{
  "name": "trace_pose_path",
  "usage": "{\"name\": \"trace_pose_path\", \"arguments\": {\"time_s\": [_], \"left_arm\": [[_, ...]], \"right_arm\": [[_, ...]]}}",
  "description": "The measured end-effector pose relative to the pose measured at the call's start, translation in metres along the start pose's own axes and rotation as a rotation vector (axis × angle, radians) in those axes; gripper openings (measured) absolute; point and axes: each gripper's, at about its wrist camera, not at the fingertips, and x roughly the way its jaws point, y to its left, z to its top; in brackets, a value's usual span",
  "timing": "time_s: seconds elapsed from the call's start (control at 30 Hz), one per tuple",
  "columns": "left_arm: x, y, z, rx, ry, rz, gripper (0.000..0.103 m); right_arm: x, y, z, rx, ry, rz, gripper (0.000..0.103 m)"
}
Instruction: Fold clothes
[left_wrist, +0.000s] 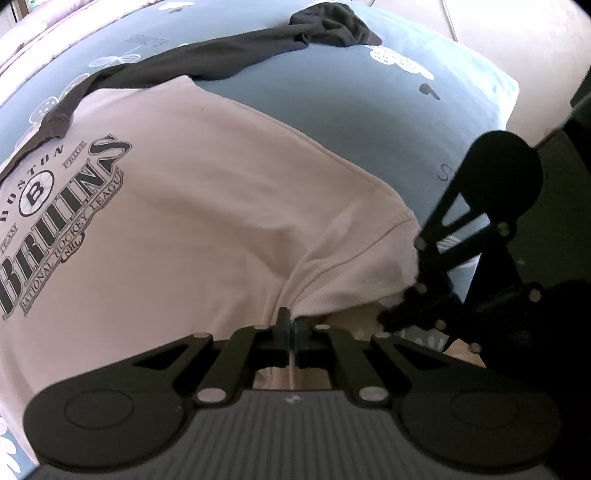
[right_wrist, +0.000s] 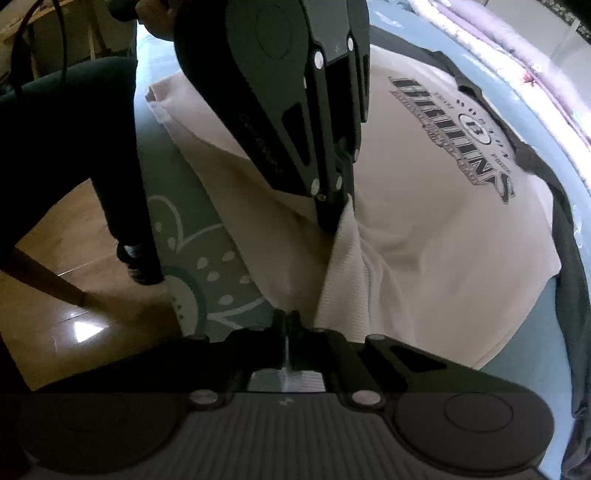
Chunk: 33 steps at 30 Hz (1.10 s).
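A white T-shirt (left_wrist: 207, 206) with a dark "Boston Bruins" print lies spread on a blue bedsheet (left_wrist: 351, 122). In the left wrist view my left gripper (left_wrist: 291, 325) is shut on a pinched fold at the shirt's near ribbed edge. The right wrist view shows the same left gripper (right_wrist: 334, 221) from above, pointing down, with the shirt (right_wrist: 424, 258) creased around its tips. My right gripper (right_wrist: 288, 321) is shut at the shirt's corner beside the sheet, with pale fabric between its jaws. From the left it appears as the right gripper (left_wrist: 391, 314), slightly blurred at the hem.
A dark garment (left_wrist: 221, 55) lies under and beyond the shirt, also seen as the dark garment (right_wrist: 569, 236). The sheet has white flower prints (right_wrist: 192, 280). A person's dark-clad leg (right_wrist: 74, 118) stands by the bed on a wooden floor (right_wrist: 55, 325). Pink bedding (right_wrist: 517, 55) lies at the far side.
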Motion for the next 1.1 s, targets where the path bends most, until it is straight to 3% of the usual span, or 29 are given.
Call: {"name": "trace_pose_path", "arguments": {"time_s": [0.17, 0.4, 0.5, 0.57, 0.63, 0.67, 0.73, 0.83, 0.9, 1.1], "left_arm": [[0.002, 0.0, 0.001, 0.002, -0.004, -0.011, 0.001], [0.012, -0.01, -0.005, -0.004, 0.019, -0.041, 0.004], [0.01, -0.024, -0.015, 0.044, 0.03, -0.052, 0.017], [0.0, -0.029, -0.025, 0.075, 0.026, -0.047, 0.02], [-0.014, -0.03, -0.038, 0.075, 0.012, -0.045, 0.022], [-0.023, -0.026, -0.045, 0.059, 0.0, -0.04, 0.024], [-0.038, -0.017, -0.059, 0.023, -0.024, -0.009, 0.04], [-0.046, 0.005, -0.082, -0.053, -0.016, 0.079, 0.04], [-0.049, 0.02, -0.097, -0.118, -0.003, 0.127, 0.04], [-0.04, 0.045, -0.132, -0.269, 0.034, 0.171, 0.04]], "right_arm": [[-0.012, -0.001, -0.004, -0.01, 0.049, 0.08, 0.001], [-0.008, -0.013, -0.012, 0.107, 0.073, 0.161, 0.001], [-0.014, -0.007, -0.015, 0.108, 0.072, 0.178, 0.004], [-0.028, -0.009, -0.019, 0.138, 0.039, 0.176, 0.009], [-0.046, -0.021, -0.028, 0.225, -0.017, 0.147, 0.01], [-0.054, -0.028, -0.034, 0.273, -0.042, 0.133, 0.016], [-0.063, -0.048, -0.049, 0.403, -0.068, 0.089, 0.022], [-0.061, -0.074, -0.071, 0.62, -0.06, 0.044, 0.029], [-0.053, -0.085, -0.083, 0.761, -0.052, 0.073, 0.039], [-0.026, -0.086, -0.099, 1.03, -0.022, 0.131, 0.042]]}}
